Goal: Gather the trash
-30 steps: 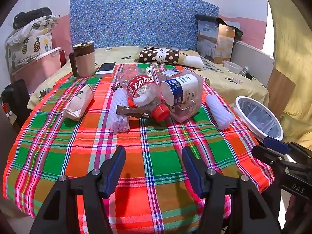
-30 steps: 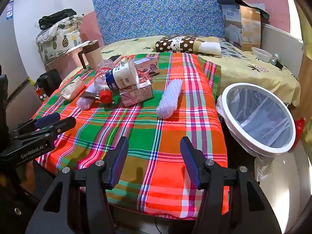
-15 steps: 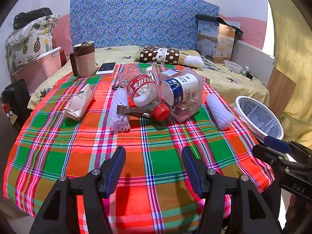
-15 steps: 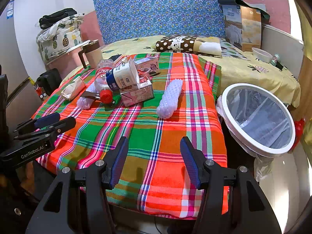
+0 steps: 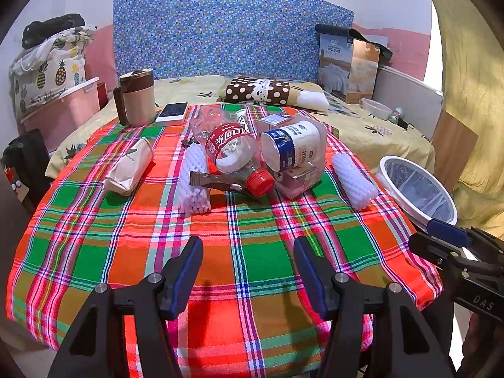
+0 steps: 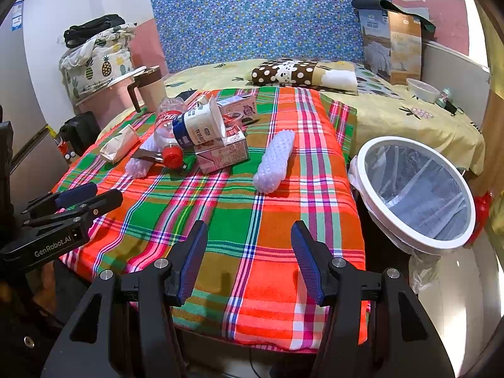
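Left gripper: seen at the bottom centre of the left wrist view; jaws are held wide apart, nothing between them, above the near part of the plaid cloth.
Right gripper: seen at the bottom centre of the right wrist view; jaws are held wide apart and empty, above the near edge of the cloth.
Plaid cloth: spread over the table; all the trash is laid on its far half.
Plastic bottle: laid on its side at frame centre, red cap toward the camera, touching the white cup.
White cup: tipped on its side just right of the bottle, resting on a pink carton.
Foam sleeves: one is found left of the bottle, one apart at the right.
Paper packet: laid at centre left, apart from the pile.
Brown wrapper: seen under the bottle's neck.
Trash bin: white-rimmed, lined with a bag, placed off the table's right edge, at the right of both views.
Mug: stood upright at upper left, beside a phone.
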Demonstrator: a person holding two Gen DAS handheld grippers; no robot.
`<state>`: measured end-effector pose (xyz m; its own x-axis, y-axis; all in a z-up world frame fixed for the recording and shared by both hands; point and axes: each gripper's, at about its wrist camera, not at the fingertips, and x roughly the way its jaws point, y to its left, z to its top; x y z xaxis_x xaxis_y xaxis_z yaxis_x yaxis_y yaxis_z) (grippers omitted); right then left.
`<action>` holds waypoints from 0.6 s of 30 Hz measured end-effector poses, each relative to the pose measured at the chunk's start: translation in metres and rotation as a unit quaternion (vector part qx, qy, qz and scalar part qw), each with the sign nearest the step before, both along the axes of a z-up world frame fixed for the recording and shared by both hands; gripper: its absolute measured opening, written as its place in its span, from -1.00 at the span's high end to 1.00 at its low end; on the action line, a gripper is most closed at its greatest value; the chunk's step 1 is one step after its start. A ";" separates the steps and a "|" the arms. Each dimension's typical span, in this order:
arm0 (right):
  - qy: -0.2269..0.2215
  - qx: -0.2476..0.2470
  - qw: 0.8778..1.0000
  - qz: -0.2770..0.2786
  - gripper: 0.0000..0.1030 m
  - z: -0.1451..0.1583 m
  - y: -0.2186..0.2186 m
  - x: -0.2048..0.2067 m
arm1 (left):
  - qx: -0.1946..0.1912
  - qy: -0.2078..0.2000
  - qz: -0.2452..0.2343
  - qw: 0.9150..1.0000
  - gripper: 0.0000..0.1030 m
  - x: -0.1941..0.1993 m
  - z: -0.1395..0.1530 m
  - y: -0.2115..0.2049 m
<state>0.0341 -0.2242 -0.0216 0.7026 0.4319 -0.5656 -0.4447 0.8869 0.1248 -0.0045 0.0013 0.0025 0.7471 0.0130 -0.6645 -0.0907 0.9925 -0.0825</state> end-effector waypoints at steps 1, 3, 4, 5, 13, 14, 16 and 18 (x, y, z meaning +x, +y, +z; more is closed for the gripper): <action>0.000 0.000 1.000 0.000 -0.11 0.000 0.000 0.000 | 0.000 0.000 0.000 1.000 -0.15 0.000 0.000 0.000; 0.000 0.000 1.000 0.000 -0.11 0.000 0.000 0.000 | 0.000 -0.001 -0.001 1.000 -0.15 0.000 0.002 0.001; -0.001 0.000 1.000 0.000 -0.11 0.000 0.000 0.000 | 0.000 -0.001 0.000 1.000 -0.15 0.000 0.002 0.000; -0.001 0.000 1.000 0.000 -0.11 0.000 0.000 0.000 | 0.000 -0.001 0.000 1.000 -0.15 0.000 0.002 0.000; -0.003 -0.001 1.000 -0.001 -0.11 0.006 0.000 -0.004 | 0.001 -0.003 0.000 1.000 -0.15 -0.001 0.004 0.000; -0.004 -0.001 1.000 -0.001 -0.11 0.006 0.000 -0.004 | 0.001 -0.003 0.000 1.000 -0.15 -0.002 0.004 0.000; -0.003 -0.001 1.000 -0.001 -0.11 0.005 0.000 -0.004 | 0.001 -0.003 0.000 1.000 -0.15 -0.001 0.004 0.000; -0.003 -0.001 1.000 -0.001 -0.11 0.004 0.000 -0.004 | 0.001 -0.002 0.000 1.000 -0.15 -0.002 0.004 0.000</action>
